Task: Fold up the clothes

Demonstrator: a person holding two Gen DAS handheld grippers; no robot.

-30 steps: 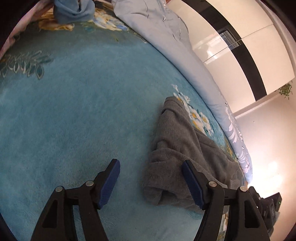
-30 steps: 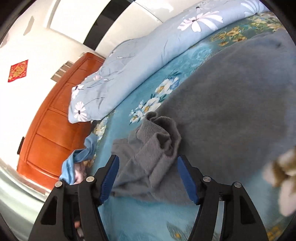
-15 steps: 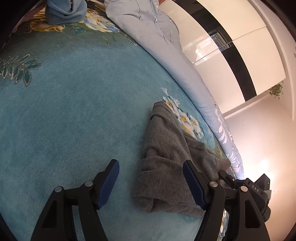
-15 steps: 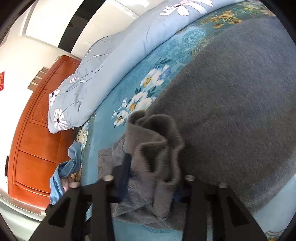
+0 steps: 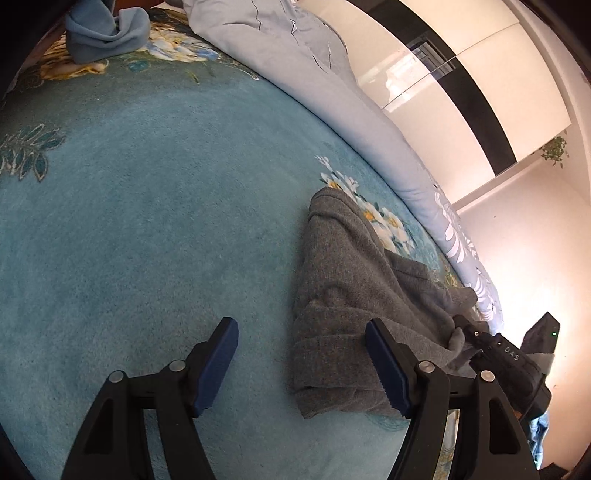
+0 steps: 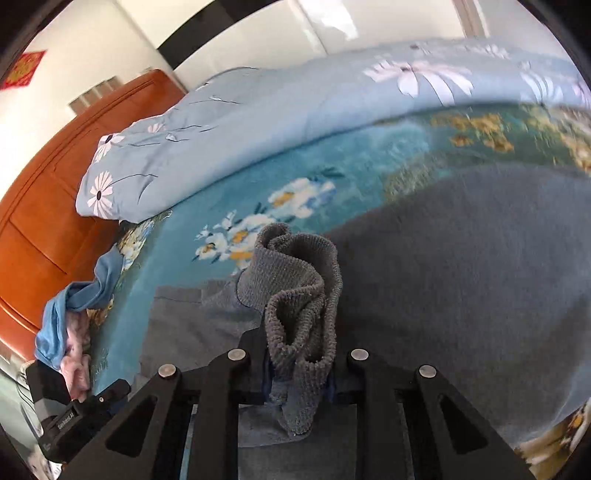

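**Ribbed edge lifted by the right gripper**

Since the earlier frame, the grey sweater [image 6: 461, 266] on the teal blanket [image 5: 147, 221] has been raised at frame centre; its ribbed edge [image 6: 303, 295] is clamped in the right gripper [image 6: 299, 373]; the left gripper [image 5: 301, 365], lower centre, is held apart above the blanket.

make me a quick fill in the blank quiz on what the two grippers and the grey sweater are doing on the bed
1. The right gripper is shut on the ribbed edge of the grey ____.
2. The left gripper is ____, holding nothing.
3. The sweater lies on a ____ blanket with a flower print.
4. A crumpled ____ garment lies at the far end of the blanket.

Missing words: sweater; open; blue; blue
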